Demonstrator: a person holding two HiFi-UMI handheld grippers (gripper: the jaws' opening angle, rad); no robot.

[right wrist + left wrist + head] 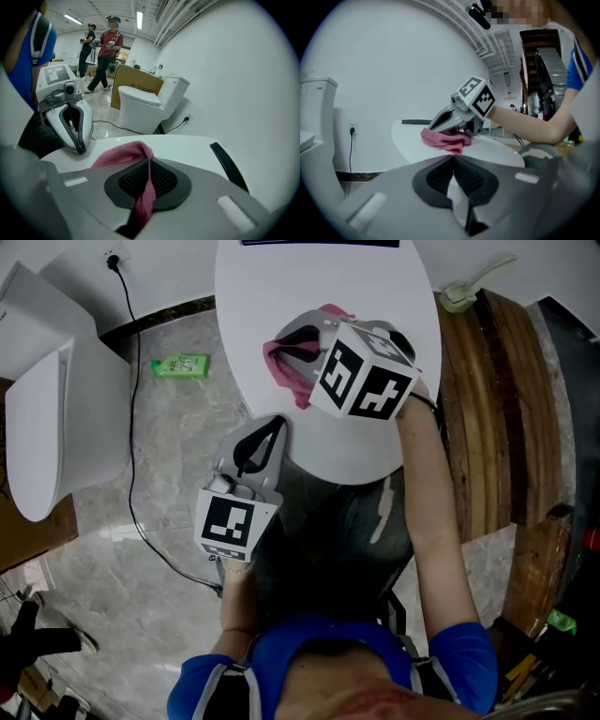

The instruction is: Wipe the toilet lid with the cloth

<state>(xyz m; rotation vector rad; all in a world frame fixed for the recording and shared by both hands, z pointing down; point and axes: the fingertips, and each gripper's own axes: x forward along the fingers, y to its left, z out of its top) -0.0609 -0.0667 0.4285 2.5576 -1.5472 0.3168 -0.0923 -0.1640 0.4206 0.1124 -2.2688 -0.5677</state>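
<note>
Right jaws: closed on the pink cloth; a fold runs down between them and hangs out below.
Left jaws: pressed together, with nothing between them.
Right gripper: above the toilet lid, tips pointing to the person's left, with the cloth down on the white surface.
Cloth: bunched near the middle of the lid, under and just ahead of the right gripper's tips; one corner shows past the gripper's far side.
Left gripper: tip at the lid's near left edge, pointing toward the cloth but apart from it.
Toilet lid: white, oval, lying flat; a dark strip lies along its back edge.
Surroundings: a second white toilet stands at left; a green packet and a black cable lie on the marble floor; wooden boards lie to the right.
</note>
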